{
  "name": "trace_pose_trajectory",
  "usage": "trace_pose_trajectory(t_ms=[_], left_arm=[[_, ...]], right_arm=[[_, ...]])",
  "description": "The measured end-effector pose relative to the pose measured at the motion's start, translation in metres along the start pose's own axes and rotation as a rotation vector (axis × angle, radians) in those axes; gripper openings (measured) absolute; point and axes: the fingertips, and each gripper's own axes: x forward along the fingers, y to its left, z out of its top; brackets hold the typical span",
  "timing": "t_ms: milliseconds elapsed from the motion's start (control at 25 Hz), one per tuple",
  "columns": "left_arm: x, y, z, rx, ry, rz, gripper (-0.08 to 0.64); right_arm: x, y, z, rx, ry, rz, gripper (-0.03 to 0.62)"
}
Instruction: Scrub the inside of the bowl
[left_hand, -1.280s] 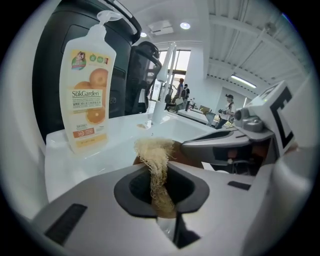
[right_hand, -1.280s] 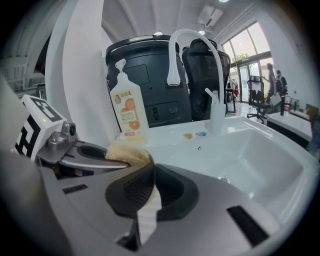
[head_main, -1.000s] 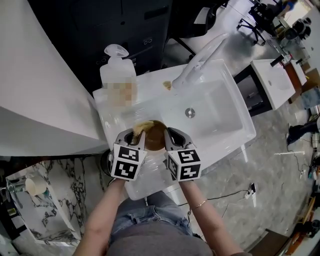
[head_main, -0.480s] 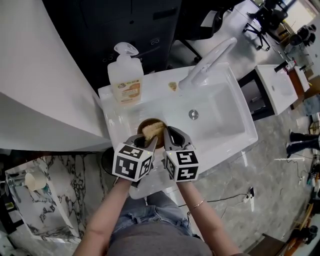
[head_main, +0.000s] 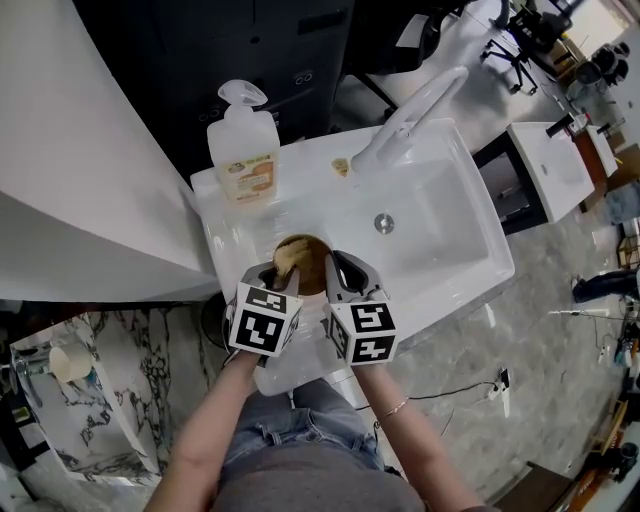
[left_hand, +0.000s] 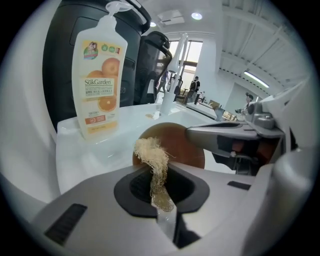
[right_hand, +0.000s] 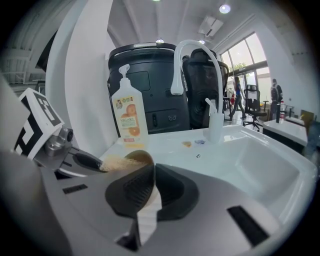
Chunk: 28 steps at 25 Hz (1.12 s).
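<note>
Both forearms reach forward side by side over the left end of the sink (head_main: 450, 240). Left gripper (head_main: 272, 275): fingers clamped on a fibrous scrubber (left_hand: 151, 159), tuft against the brown bowl (head_main: 310, 265). Right gripper (head_main: 340, 272): fingers pinched on the bowl's rim (plain only in the right gripper view). The left gripper view alone shows the soap bottle (left_hand: 97, 80) label.

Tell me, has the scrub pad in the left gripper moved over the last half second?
Yes. Against the sink drain, the scrub pad has slid left, from the middle of the bowl toward its left side, away from the drain.
</note>
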Motion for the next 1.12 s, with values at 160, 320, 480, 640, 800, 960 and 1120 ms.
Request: trace_pose_trajectory(t_ms=[160,320,480,640,800,960,1120], left_arm=[[-0.010,0.018,-0.002,-0.025,-0.015,0.051,0.041],[-0.023,0.026,0.005,-0.089,-0.064,0.050,0.041],[-0.032,0.013,0.015,-0.194,-0.131,-0.022,0.041],[-0.033,-0.005,0.024,-0.307,-0.174,-0.091,0.040],[-0.027,-0.020,0.027,-0.450,-0.185,-0.175,0.040],[-0.022,-0.027,0.021,-0.468,-0.149,-0.197,0.040],[-0.017,-0.026,0.010,-0.454,-0.109,-0.183,0.040]], right_arm=[[0.000,-0.003,0.000,0.004,0.004,-0.008,0.021],[0.001,-0.004,-0.003,0.029,0.001,-0.021,0.021],[0.002,-0.004,0.000,0.054,-0.019,-0.021,0.021],[0.001,0.001,0.006,0.041,-0.053,-0.014,0.021],[-0.001,0.008,0.014,0.019,-0.087,-0.008,0.021],[-0.003,0.008,0.016,0.009,-0.095,-0.012,0.021],[-0.003,0.007,0.014,0.023,-0.096,-0.016,0.021]])
